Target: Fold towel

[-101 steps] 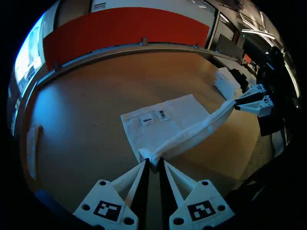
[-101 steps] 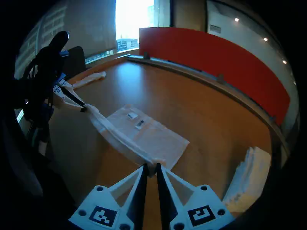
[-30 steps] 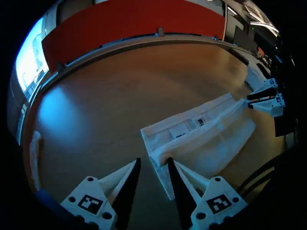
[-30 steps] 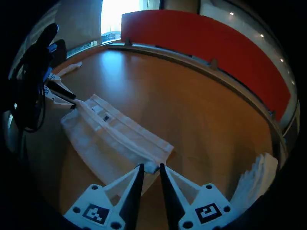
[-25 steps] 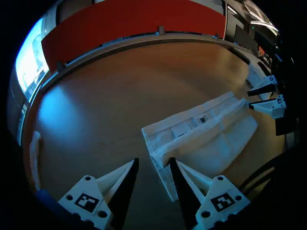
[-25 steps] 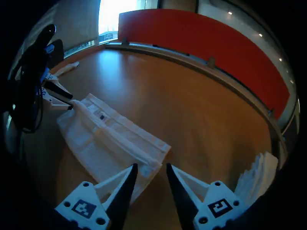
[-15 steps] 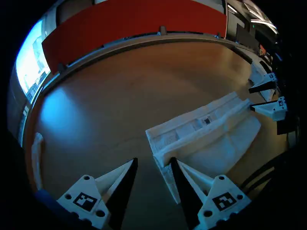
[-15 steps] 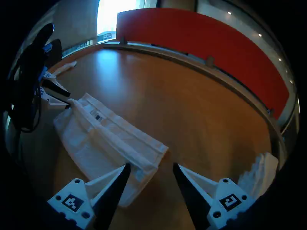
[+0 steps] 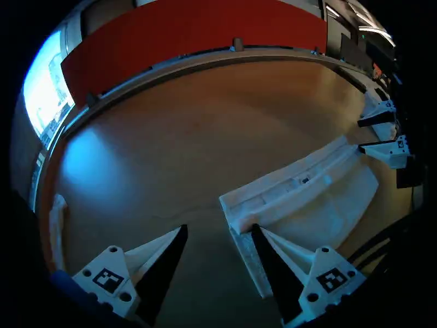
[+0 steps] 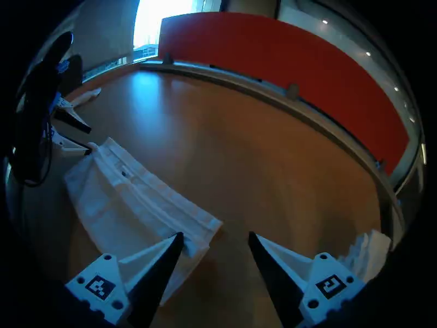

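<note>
A white towel [image 9: 306, 197], folded lengthwise into a long layered band, is seen lying flat on a wooden tabletop [image 9: 180, 136]. The left tool [image 9: 218, 227] is held spread wide with nothing gripped. Its tips are placed at one short end of the towel, one finger [image 9: 273, 257] overlapping the corner. The right tool [image 10: 216, 235] is likewise parted and empty at the opposite short end. A stack of folded white cloths [image 10: 366, 249] is seen near the tabletop's edge in the right gripper view. The far side is bordered by a red partition [image 9: 191, 33].
</note>
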Tool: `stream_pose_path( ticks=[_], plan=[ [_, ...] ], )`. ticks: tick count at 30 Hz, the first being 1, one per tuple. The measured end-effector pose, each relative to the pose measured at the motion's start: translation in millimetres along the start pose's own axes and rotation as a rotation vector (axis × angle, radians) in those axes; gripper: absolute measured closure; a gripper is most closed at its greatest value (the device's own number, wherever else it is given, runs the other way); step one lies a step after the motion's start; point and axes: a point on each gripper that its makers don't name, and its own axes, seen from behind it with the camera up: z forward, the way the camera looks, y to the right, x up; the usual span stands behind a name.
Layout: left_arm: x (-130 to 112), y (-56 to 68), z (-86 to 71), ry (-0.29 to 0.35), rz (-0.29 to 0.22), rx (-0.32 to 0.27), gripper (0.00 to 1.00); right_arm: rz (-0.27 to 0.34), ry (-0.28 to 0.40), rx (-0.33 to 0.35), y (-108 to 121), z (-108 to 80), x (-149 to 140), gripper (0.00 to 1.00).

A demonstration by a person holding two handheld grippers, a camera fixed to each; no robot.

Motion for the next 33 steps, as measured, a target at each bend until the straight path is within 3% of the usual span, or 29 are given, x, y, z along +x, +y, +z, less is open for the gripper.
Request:
stream_pose_path(
  ticks=[17,33],
  plan=[
    [16,-15.6,-1.8,0.023,-0.018,0.040,0.09,-0.006,0.035,-0.030,18,-3.6,21,0.04],
    [-1,-10.8,-24.1,0.036,-0.052,0.031,0.09,0.025,0.040,-0.015,0,-30.1,1,0.04]
  ],
)
